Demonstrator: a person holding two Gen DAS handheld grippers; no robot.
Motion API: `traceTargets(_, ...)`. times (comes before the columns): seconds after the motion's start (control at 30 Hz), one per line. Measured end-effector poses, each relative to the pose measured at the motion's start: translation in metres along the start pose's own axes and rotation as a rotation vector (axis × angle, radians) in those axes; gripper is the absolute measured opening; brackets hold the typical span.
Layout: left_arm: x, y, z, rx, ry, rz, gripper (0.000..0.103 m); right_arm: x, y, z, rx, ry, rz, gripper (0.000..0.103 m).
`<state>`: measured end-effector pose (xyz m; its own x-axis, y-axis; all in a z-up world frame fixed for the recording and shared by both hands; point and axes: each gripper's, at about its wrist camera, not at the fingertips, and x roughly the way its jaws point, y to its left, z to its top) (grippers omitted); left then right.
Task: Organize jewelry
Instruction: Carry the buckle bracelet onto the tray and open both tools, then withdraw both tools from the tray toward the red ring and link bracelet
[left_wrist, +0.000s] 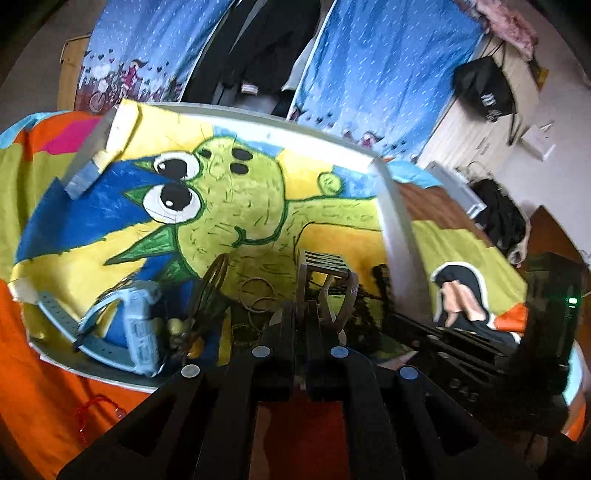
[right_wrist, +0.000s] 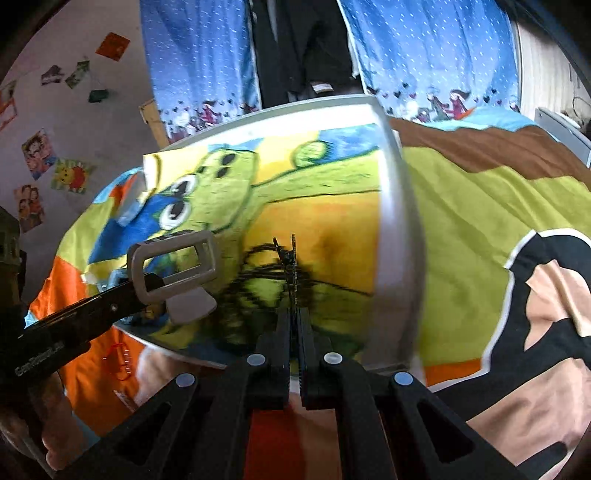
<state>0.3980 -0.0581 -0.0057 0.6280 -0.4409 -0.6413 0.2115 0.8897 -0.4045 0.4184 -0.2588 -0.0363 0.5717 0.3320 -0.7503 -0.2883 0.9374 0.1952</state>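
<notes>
My left gripper (left_wrist: 303, 314) is shut on a beige hair claw clip (left_wrist: 325, 275) and holds it over the near part of a white tray (left_wrist: 397, 236) lined with a cartoon drawing. The clip also shows in the right wrist view (right_wrist: 173, 273). My right gripper (right_wrist: 294, 314) is shut on a black beaded necklace (right_wrist: 290, 266), whose strands trail over the tray lining. In the tray's near left lie a light blue watch (left_wrist: 138, 325), dark hoops (left_wrist: 212, 284), thin ring bands (left_wrist: 258, 291) and yellowish beads (left_wrist: 175, 326).
The tray (right_wrist: 397, 236) sits on a colourful bedspread (right_wrist: 461, 221). A red string bracelet (left_wrist: 92, 410) lies on the orange cloth near the tray's front left. Blue curtains (left_wrist: 388, 74) hang behind. A cabinet with a black bag (left_wrist: 484, 88) stands at the far right.
</notes>
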Motion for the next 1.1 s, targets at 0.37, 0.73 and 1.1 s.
traceTargets(0.37, 0.013, 0.003, -0.002, 0.002, 0.072, 0.036, 0.032, -0.015, -0.005, -0.011, -0.021, -0.062, -0.038, 0.024)
traceTargets(0.73, -0.061, -0.007, -0.014, 0.038, -0.061, 0.042, 0.058, -0.086, 0.002, -0.025, -0.007, -0.252, -0.074, 0.066)
traceTargets(1.1, -0.163, -0.008, -0.06, 0.102, -0.24, 0.148, 0.092, -0.14, 0.043, -0.06, -0.007, -0.388, -0.047, 0.103)
